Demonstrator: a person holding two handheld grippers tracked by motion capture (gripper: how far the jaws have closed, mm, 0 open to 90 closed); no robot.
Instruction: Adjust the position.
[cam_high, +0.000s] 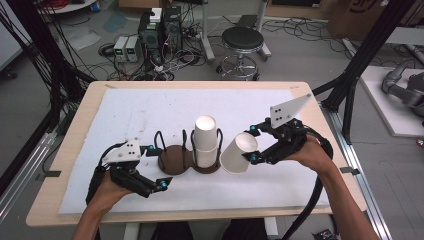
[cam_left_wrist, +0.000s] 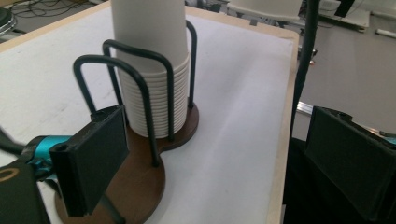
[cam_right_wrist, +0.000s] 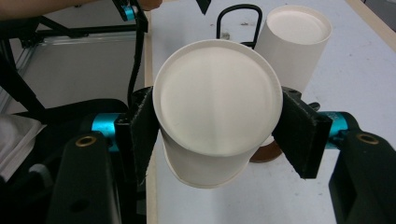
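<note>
Paper cup (cam_high: 239, 152) clamped in right hand-held gripper (cam_high: 252, 144) beside holder (cam_high: 176, 161); left hand-held gripper (cam_high: 157, 166) wide, empty.

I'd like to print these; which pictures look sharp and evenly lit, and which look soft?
High view: even light, slightly soft, faint shadows under the cup holder. Left gripper view: the cup stack is fairly sharp, near fingers dark. Right gripper view: the held cup is bright, nearly washed out, edges soft.
</note>
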